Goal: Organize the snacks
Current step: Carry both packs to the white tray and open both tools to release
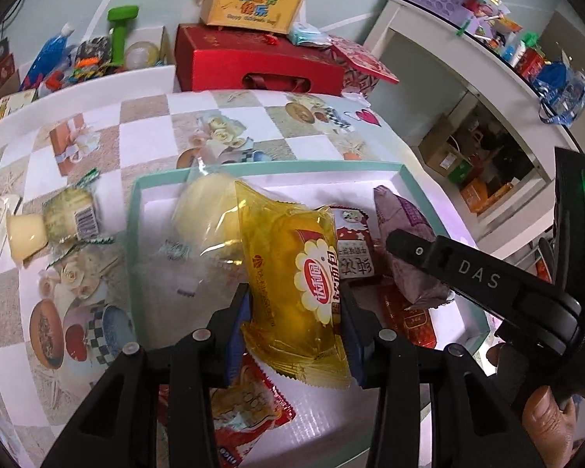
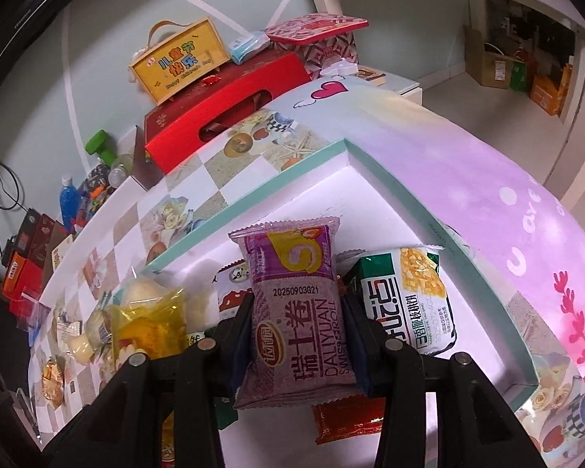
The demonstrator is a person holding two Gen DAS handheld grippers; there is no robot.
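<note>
Closest to my left camera, the left gripper (image 1: 294, 314) holds a yellow bread packet (image 1: 292, 292); its blue-padded fingers (image 1: 240, 335) are closed about halfway and press on both sides of the packet. This packet hangs above the white box with a teal rim (image 1: 261, 165), which stands on the table (image 1: 144, 132) with a checkered cloth. Under it, inside the box, I see a clear-wrapped pale bun (image 1: 202, 214), a red and white packet (image 1: 353, 241) and a red packet (image 1: 249, 405).

On my right camera, the right gripper (image 2: 298, 335) has a purple Swiss roll packet (image 2: 296, 319) between its fingers (image 2: 241, 331), which are narrowed onto the packet's sides. It is also over the box, and beside it to the right a green and white packet (image 2: 405, 300) lies against the box wall. From the left camera, I see the right gripper enter from the right side with the purple packet at its tip.

Outside the box, to the left on the cloth, a green-patterned wrapped snack (image 1: 72, 216) and a small pale cake (image 1: 25, 236) lie just beside each other. Behind the table, a red gift box (image 1: 253, 64) carries a yellow box with a handle (image 1: 251, 2).
</note>
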